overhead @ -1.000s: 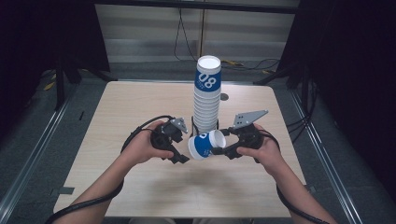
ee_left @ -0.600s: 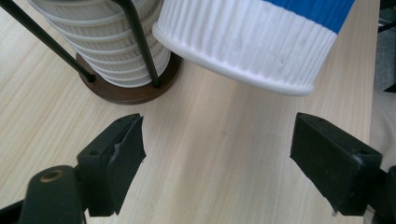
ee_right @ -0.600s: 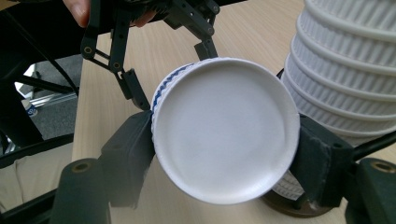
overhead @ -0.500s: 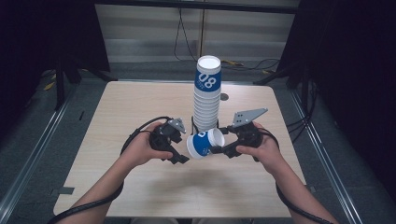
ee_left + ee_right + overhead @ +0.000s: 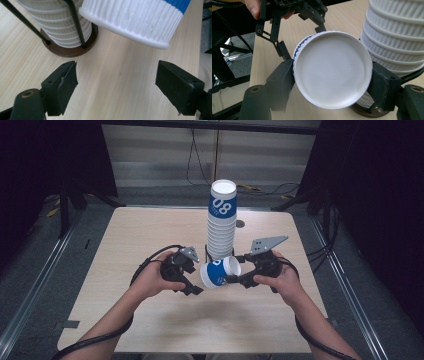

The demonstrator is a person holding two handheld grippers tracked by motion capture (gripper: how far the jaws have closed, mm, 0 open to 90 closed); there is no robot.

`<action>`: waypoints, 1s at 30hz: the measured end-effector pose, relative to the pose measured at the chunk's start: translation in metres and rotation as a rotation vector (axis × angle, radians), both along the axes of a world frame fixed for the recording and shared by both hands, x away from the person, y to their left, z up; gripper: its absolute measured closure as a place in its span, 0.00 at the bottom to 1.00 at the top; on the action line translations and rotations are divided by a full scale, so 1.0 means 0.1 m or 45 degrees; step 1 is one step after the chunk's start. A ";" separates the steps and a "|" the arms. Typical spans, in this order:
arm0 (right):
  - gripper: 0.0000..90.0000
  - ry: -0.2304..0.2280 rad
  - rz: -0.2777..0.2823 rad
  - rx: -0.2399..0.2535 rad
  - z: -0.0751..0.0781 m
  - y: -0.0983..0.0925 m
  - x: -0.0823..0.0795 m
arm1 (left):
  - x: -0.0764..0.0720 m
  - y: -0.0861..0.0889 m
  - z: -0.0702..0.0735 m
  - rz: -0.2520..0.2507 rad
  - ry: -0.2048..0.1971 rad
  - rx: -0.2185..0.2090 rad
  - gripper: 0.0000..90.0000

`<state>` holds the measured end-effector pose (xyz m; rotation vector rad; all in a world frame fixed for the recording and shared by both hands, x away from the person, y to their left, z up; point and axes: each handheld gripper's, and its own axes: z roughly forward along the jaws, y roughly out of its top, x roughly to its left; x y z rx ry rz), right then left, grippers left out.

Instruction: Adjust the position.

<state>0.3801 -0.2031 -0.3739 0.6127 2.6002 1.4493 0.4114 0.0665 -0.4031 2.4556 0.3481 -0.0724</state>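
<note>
Right gripper point(image 5: 235, 279) is clamped on a single paper cup point(image 5: 219, 272), pads squeezing the closed bottom end from both sides; in the right gripper view the cup's point(image 5: 332, 68) white base disc faces the camera with a black jaw pressed on each flank. Cup lies on its side, held just above the table point(image 5: 150, 235), near-centre, w/ its open mouth pointing left toward the left gripper point(image 5: 192, 287). Left gripper's jaws stand apart w/ nothing between them; in the left gripper view the cup's rolled rim point(image 5: 130, 37) hangs just beyond and above the pads, not touching. Just behind, on the far side, stands the tall stack of cups point(image 5: 221, 227) in a wire holder on a round wooden base point(image 5: 72, 51). Handling, as a guess: cup is v. light, thin-walled, ribbed paper sleeve gives decent friction, so slip isn't the main worry — crushing is. The bottom ring and the rolled rim are the stiff parts; mid-wall will dent or go oval if squeezed hard. Best hold is where the right gripper already has it, across the base, or lightly across the rim w/ one pad inside and one outside. Keep squeeze gentle; avoid knocking the stack, which looks top-heavy and is close by.
</note>
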 end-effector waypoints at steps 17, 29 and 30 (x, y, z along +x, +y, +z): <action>0.31 0.001 -0.024 -0.006 0.03 -0.04 -0.07 | -0.03 -0.17 -0.03 -0.020 0.014 -0.071 0.19; 0.31 -0.009 -0.032 0.006 0.04 -0.04 -0.08 | -0.06 -0.13 -0.03 -0.005 0.015 -0.100 0.19; 0.31 -0.008 -0.032 0.008 0.04 -0.04 -0.08 | -0.06 -0.12 -0.03 -0.008 0.009 -0.104 0.19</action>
